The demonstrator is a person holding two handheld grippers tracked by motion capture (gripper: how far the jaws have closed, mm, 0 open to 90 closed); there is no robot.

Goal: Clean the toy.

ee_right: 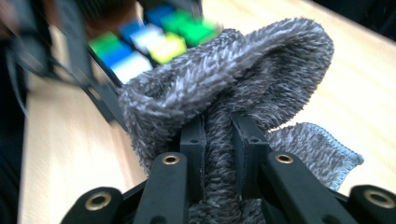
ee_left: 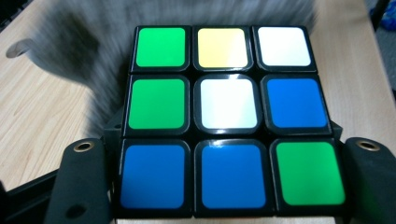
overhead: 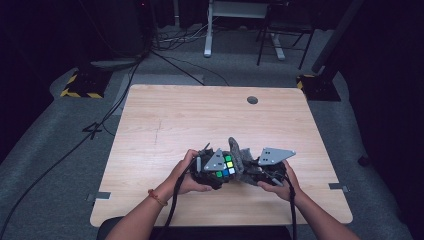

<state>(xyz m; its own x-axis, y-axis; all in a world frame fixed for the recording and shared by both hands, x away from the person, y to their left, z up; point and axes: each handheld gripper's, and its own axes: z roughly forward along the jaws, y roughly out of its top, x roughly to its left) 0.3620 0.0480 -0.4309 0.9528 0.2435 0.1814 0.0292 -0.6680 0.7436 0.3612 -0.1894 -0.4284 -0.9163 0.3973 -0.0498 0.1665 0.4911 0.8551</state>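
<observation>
Looking down in the high view, both grippers are seen meeting low on the wooden table (overhead: 165, 125), near its 6 o'clock edge. The left gripper (overhead: 220, 172) carries a puzzle cube (overhead: 226, 167); the right gripper (overhead: 252, 170) sits at its 3 o'clock with a grey cloth (overhead: 239, 152) bunched between the two, rising toward 12 o'clock. Jaw detail is not resolved here.

Left gripper view: cube (ee_left: 229, 116) is seen close up, clamped between the two black jaws at the bottom corners. Top face readable: green, yellow, white; green, white, blue; blue, blue, green. Blurred grey cloth (ee_left: 79, 56) lies behind the cube, from 9 to 12 o'clock. Table (ee_left: 37, 121) is seen underneath.

Right gripper view: jaws are narrowed onto a fold of the cloth (ee_right: 243, 74), the pads pressing the fabric from both sides. Cloth bulges up toward 12 o'clock, with a hemmed corner hanging at 4 o'clock. Cube (ee_right: 149, 37) is seen out of focus at 11 o'clock, the cloth lying against it.
</observation>
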